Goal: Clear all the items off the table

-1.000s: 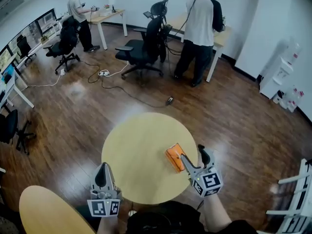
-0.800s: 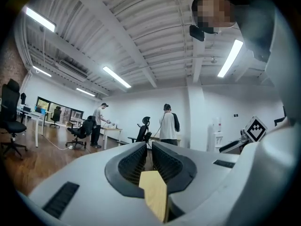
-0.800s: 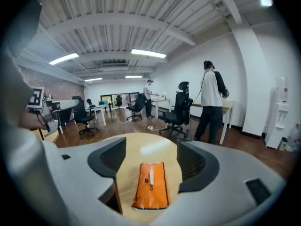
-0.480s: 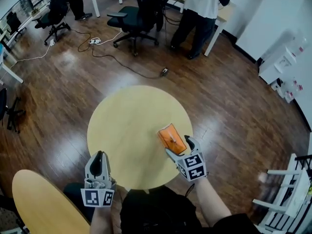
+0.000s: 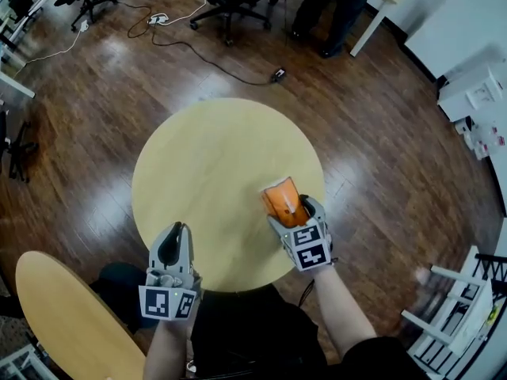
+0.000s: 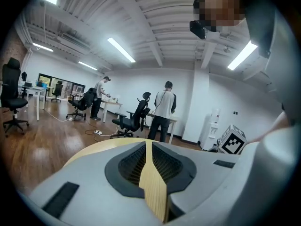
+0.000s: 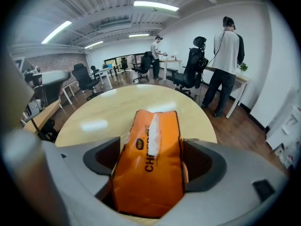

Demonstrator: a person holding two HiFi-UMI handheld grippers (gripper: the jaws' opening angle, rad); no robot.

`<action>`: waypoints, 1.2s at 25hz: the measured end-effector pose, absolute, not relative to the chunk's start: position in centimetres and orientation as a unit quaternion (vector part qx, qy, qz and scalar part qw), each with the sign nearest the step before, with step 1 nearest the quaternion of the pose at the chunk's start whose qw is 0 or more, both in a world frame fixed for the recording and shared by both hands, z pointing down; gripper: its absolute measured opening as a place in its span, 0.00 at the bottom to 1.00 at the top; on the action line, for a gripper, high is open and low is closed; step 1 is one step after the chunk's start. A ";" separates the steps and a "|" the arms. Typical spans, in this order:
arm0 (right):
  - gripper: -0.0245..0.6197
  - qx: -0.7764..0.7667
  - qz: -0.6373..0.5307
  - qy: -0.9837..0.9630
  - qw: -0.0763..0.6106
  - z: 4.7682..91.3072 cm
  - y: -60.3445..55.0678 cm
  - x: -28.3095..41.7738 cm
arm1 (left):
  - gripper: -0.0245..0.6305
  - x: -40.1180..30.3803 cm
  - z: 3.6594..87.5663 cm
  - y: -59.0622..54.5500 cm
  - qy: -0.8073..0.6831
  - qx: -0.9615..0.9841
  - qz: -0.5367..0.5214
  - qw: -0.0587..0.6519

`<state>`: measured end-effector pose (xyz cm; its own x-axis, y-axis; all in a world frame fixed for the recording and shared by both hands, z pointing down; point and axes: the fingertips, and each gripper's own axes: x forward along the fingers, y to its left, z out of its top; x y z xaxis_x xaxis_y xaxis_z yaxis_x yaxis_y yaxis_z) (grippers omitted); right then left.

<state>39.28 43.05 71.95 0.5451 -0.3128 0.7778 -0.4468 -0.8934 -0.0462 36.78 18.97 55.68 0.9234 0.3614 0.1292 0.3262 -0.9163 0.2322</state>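
Round table [image 5: 206, 165] on dark wooden floor [image 5: 95, 93].

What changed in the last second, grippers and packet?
The right gripper pushed forward, so the orange packet, ahead of it before, now sits between its open jaws, not visibly clamped. Unchanged: the packet lies on the round table; the left gripper is shut and empty.

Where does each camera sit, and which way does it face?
Head view: on the person's head, facing steeply down at the round table; forearms, left gripper, right gripper show.
Left gripper view: on that gripper, facing across the table; its shut jaws show.
Right gripper view: on that gripper, facing the orange packet between its jaws.
Shared: both gripper views show the standing person.
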 end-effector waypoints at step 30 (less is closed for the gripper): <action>0.71 0.862 0.429 -0.220 0.158 70.8 40.9 38.7 | 0.09 33.7 53.8 13.7 0.104 0.982 0.072 0.138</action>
<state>38.66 40.89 70.76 0.5354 -0.2431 0.8089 -0.5138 -0.8539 0.0834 33.74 13.74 53.85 0.9680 0.2246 0.1120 0.1852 -0.9403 0.2855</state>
